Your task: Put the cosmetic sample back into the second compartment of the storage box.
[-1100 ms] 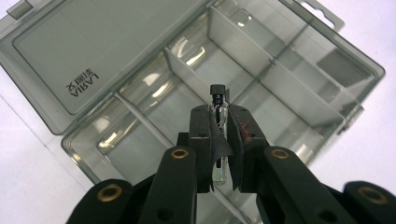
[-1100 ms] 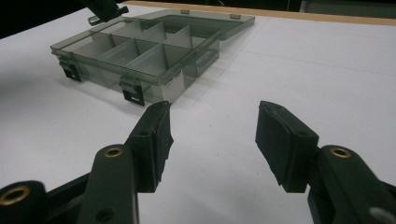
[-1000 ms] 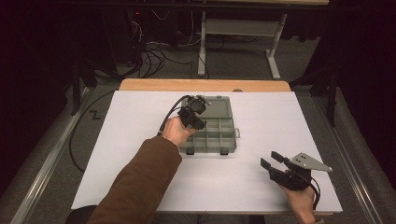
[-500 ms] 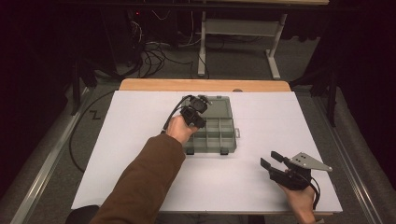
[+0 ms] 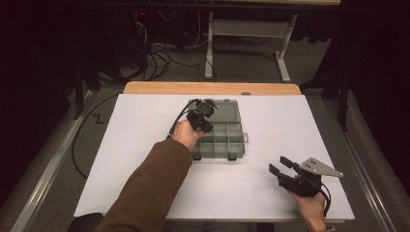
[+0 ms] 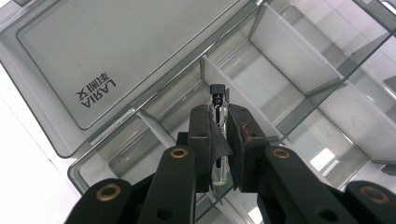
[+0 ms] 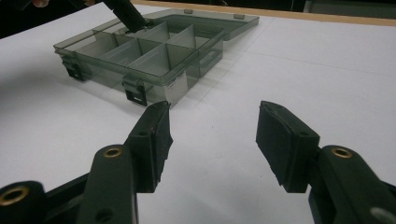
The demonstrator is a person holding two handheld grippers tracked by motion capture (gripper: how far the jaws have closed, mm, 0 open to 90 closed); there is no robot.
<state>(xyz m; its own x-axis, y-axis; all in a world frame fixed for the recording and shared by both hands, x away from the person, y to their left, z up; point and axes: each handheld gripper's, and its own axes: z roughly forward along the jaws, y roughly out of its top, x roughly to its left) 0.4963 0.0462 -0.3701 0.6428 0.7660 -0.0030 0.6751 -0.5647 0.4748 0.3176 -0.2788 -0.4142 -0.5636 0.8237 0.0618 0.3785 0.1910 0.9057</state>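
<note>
A smoky clear compartment box (image 5: 231,145) lies open mid-table, its lid (image 5: 231,108) folded flat at the far side. My left gripper (image 5: 208,107) hovers over the box's back left part and is shut on a small glass vial. In the left gripper view the vial (image 6: 218,103), with its black cap, stands upright between the pads (image 6: 208,135) above a divider and the compartments (image 6: 261,79) near the hinge. My right gripper (image 5: 279,165) rests open near the table's front right, with nothing between its pads (image 7: 154,135), and faces the box (image 7: 140,51).
A white sheet (image 5: 121,145) covers the table, with a wooden edge (image 5: 212,88) at the far side. The box's two latches (image 7: 133,93) face the near side. Cables and a desk frame (image 5: 241,43) stand on the floor beyond the table.
</note>
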